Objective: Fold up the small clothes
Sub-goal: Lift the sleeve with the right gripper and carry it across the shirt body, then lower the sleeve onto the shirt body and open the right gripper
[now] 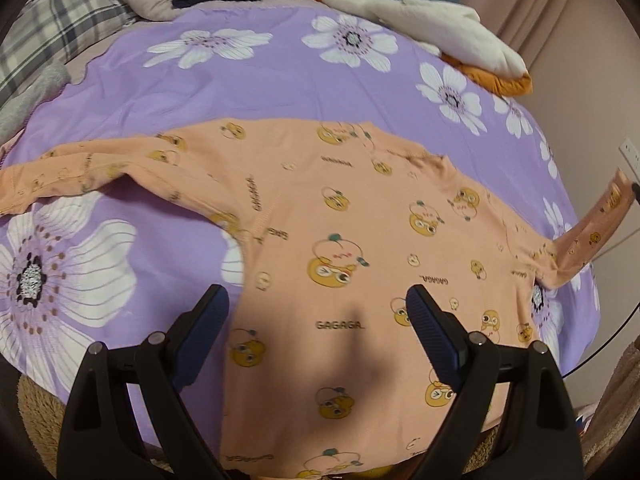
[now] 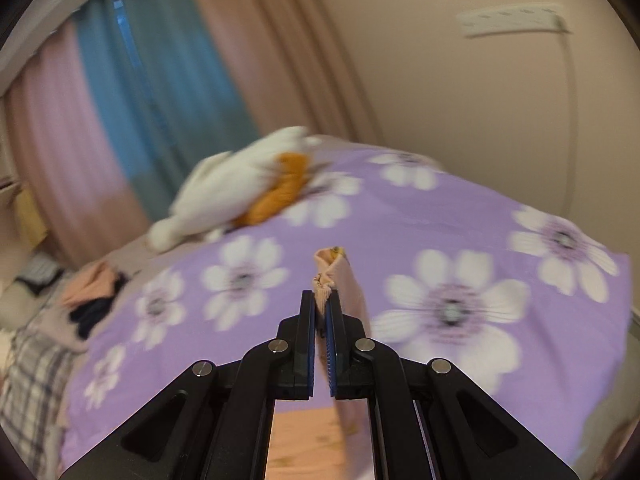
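While the right gripper (image 2: 320,312) has its jaws clamped on a sleeve cuff (image 2: 330,270), the left gripper (image 1: 316,304) hovers with jaws wide, empty, over the peach shirt (image 1: 344,248) spread on the bed (image 1: 280,76). Step: folding the sleeve inward; next, lay it across the body.

A bed with a purple flowered cover (image 1: 280,80) fills the space ahead of the tool. Beyond it hang pink and blue curtains (image 2: 160,92). To the right, a beige wall (image 2: 460,92) carries a white power strip (image 2: 514,18).
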`<state>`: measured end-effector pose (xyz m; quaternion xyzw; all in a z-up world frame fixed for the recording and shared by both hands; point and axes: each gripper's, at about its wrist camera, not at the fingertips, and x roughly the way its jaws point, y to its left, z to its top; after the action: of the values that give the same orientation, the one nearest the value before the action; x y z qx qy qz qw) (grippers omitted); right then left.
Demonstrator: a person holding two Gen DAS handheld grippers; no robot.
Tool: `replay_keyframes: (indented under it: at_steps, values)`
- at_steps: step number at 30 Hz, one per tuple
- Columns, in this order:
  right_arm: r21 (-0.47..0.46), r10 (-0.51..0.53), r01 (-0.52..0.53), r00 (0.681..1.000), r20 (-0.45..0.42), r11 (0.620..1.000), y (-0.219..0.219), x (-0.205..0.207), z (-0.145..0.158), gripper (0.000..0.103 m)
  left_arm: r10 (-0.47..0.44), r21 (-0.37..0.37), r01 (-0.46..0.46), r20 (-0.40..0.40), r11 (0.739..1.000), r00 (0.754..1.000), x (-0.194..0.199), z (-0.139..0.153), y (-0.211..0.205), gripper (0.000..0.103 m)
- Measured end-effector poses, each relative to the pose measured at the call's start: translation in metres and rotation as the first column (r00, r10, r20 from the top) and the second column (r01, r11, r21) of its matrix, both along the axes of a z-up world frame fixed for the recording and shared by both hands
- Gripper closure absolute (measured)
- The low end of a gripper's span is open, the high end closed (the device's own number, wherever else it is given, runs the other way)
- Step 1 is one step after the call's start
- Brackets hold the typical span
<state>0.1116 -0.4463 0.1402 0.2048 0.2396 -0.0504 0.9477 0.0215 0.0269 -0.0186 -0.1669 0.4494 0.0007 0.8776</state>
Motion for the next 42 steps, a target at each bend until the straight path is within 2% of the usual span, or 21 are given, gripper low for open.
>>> replay_keyframes:
  at_steps: [3,7,13,19,27,34,40,42]
  values:
    - [-0.002,0.104,-0.104,0.994,0.019,0.995,0.041,0.012,0.008,0.098,0.022,-0.011,-0.022,0.015,1.0,1.0,-0.005,0.004,0.01,0.013]
    - [-0.023,0.235,-0.235,0.972,0.022,0.972,0.091,0.02,0.011,0.098,0.05,-0.029,-0.049,0.024,0.998,0.998,-0.011,0.004,0.025,0.013]
    - [-0.042,0.412,-0.413,0.911,-0.028,0.91,0.169,0.03,-0.005,0.098,0.081,-0.053,-0.08,0.023,0.995,0.996,-0.016,0.002,0.039,0.013]
    - [-0.026,0.524,-0.529,0.845,-0.106,0.848,0.232,0.036,-0.038,0.098,0.099,-0.067,-0.097,0.023,0.993,0.995,-0.021,0.001,0.048,0.013]
    - [0.032,0.6,-0.609,0.77,-0.216,0.793,0.291,0.03,-0.085,0.097,0.106,-0.082,-0.105,0.011,0.991,0.994,-0.022,-0.005,0.054,0.013]
    - [0.094,0.645,-0.658,0.682,-0.345,0.747,0.328,0.027,-0.141,0.097,0.115,-0.077,-0.115,-0.006,0.99,0.993,-0.023,-0.012,0.056,0.013]
    - [0.152,0.645,-0.658,0.619,-0.448,0.738,0.339,0.031,-0.185,0.097,0.117,-0.073,-0.118,-0.021,0.99,0.993,-0.019,-0.016,0.055,0.013]
    - [0.184,0.658,-0.656,0.61,-0.441,0.732,0.336,0.031,-0.189,0.097,0.115,-0.072,-0.116,-0.021,0.991,0.993,-0.017,-0.016,0.054,0.013]
